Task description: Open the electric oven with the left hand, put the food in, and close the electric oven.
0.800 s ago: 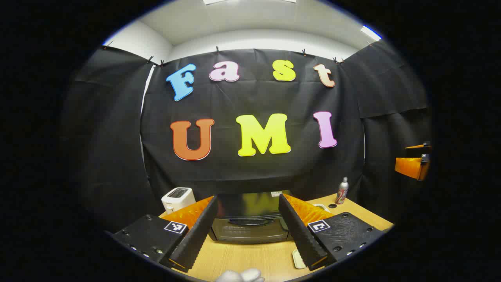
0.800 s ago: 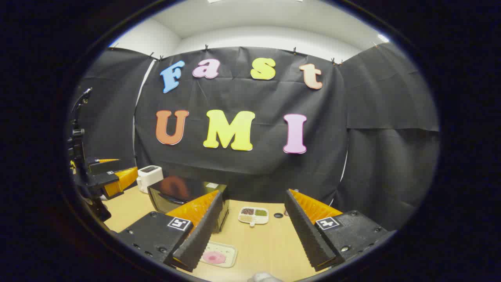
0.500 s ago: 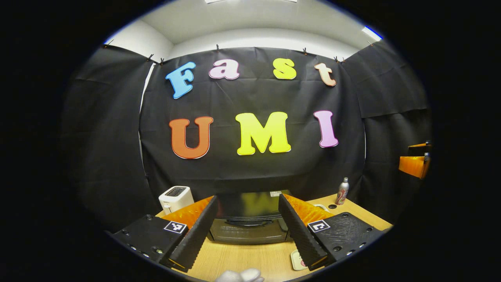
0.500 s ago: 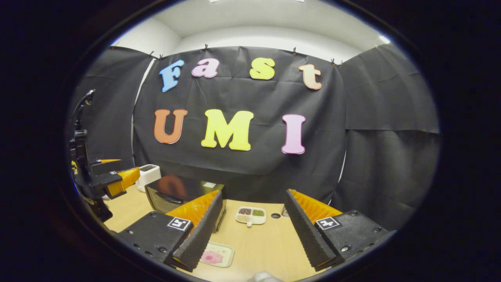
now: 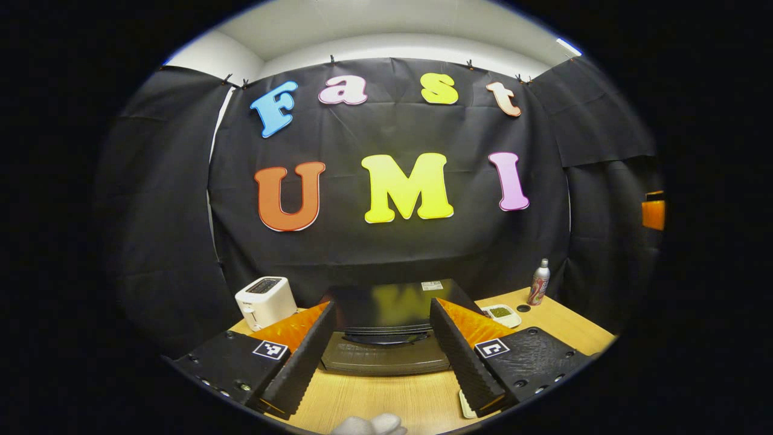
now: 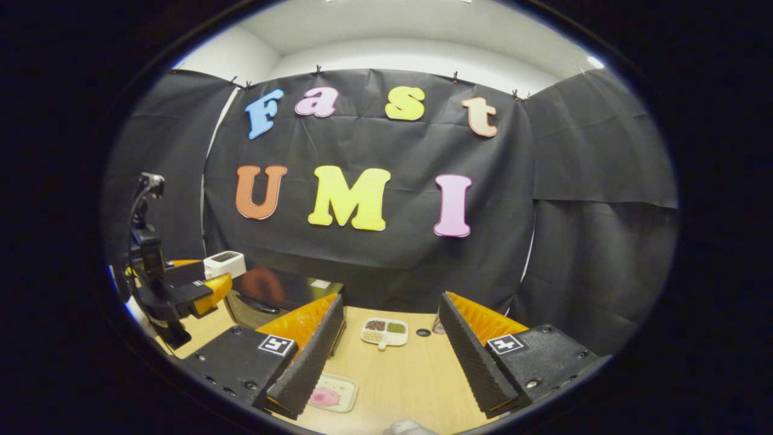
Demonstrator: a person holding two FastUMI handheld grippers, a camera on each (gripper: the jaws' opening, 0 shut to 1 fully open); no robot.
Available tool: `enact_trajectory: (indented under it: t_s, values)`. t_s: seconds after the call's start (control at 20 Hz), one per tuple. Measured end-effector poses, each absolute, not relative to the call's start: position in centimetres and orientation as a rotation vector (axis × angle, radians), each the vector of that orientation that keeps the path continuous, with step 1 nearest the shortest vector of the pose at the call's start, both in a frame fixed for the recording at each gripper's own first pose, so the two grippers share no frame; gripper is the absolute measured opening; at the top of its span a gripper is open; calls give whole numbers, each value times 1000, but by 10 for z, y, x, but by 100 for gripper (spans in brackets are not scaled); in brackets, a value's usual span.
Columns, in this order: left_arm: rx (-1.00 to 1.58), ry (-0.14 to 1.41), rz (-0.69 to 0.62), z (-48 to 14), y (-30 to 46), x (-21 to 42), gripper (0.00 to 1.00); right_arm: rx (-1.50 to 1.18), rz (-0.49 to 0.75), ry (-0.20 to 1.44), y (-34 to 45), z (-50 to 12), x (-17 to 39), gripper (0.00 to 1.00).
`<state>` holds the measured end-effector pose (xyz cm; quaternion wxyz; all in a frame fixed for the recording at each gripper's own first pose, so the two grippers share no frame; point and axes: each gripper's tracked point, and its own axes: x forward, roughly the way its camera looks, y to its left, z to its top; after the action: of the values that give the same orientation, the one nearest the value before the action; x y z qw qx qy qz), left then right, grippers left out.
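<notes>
- Nearest, the left gripper (image 5: 382, 356) hangs spread wide above bare wooden table (image 5: 386, 396), holding nothing.
- Straight beyond its fingers sits the black electric oven (image 5: 386, 344), door closed, handle facing the gap.
- The right gripper (image 6: 389, 356) is likewise released; the food tray (image 6: 331, 393) lies beside its left finger.
- Farther back stand a toaster (image 5: 264, 299) and a can (image 5: 539, 283).

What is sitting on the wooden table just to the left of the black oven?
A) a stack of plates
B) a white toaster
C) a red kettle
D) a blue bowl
B: in the left gripper view a white toaster with a slot on top stands on the table beside the left side of the oven.
</notes>
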<state>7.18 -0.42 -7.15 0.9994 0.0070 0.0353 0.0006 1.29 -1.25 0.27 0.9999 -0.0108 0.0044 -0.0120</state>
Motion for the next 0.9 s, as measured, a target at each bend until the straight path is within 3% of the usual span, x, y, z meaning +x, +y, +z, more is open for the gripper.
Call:
enact_trajectory:
  t_s: [0.1, 0.15, 0.45, 0.65, 0.7, 0.9]
  values:
    - [15, 108, -12, -98, -6, 94, 97, -28, -38, 14, -18, 3, 14, 100]
    - [12, 137, -14, -109, -8, 105, 97, -31, -45, 18, -20, 3, 14, 96]
    - [37, 209, -22, -158, -11, 163, 97, -31, -90, 46, -32, 0, 13, 96]
    - [18, 234, -54, -170, -17, 172, 100, -26, -102, 53, -35, -2, 13, 96]
    - [9, 219, -56, -169, -17, 170, 93, -23, -102, 55, -35, -4, 13, 96]
    - [-11, 248, -53, -172, -14, 163, 96, -9, -97, 57, -34, -6, 11, 96]
